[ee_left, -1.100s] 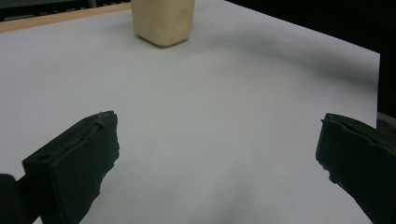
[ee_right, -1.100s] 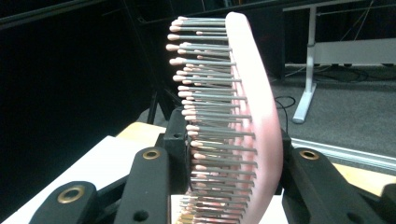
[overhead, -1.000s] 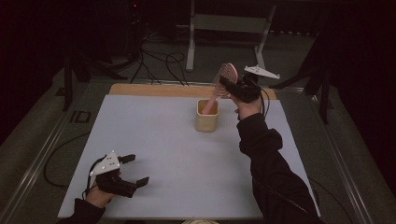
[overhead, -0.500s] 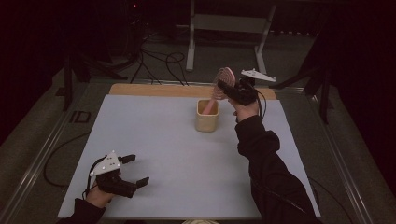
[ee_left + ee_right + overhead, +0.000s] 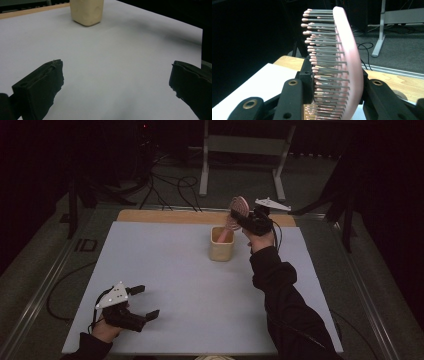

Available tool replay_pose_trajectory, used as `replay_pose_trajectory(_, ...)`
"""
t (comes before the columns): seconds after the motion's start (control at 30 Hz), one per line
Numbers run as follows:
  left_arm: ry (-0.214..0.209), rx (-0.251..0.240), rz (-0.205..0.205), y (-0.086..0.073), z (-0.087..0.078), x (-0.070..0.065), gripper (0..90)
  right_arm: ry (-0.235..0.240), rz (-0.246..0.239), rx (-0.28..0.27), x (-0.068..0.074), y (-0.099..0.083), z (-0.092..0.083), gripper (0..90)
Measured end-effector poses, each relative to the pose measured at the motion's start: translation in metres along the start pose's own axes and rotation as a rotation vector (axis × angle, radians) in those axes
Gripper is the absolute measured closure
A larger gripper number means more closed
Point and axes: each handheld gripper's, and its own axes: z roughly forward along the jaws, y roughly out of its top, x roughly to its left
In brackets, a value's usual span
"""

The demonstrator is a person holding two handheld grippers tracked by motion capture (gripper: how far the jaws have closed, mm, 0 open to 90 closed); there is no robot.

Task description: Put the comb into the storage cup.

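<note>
- High view: dim room, pale table point(image 5: 165, 285). Right gripper point(image 5: 248, 219) clamps a pink hairbrush point(image 5: 238, 209) above the cream cup point(image 5: 221, 245).
- Left gripper view: left gripper point(image 5: 117, 87) spread wide, holding nothing, cup point(image 5: 86, 11) well ahead.
- Right gripper view: jaws pinch the brush head across its bristles point(image 5: 324, 67) (light, rigid; bristles yield, so the back gives firmer purchase).

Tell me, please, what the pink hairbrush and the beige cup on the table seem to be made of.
Hairbrush: probably plastic, a smooth pink back with a slight sheen; thin grey bristles with pink ball tips.
Cup: possibly matte ceramic or soft plastic; the cream wall looks dull and slightly uneven, so I cannot tell which.
</note>
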Motion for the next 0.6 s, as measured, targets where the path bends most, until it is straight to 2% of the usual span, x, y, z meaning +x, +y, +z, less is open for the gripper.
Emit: replay_pose_trajectory(0.6,0.002,-0.001,0.000,0.000,0.000,0.000,0.1,0.018,0.034,0.023,-0.005,-0.016,0.010,63.9)
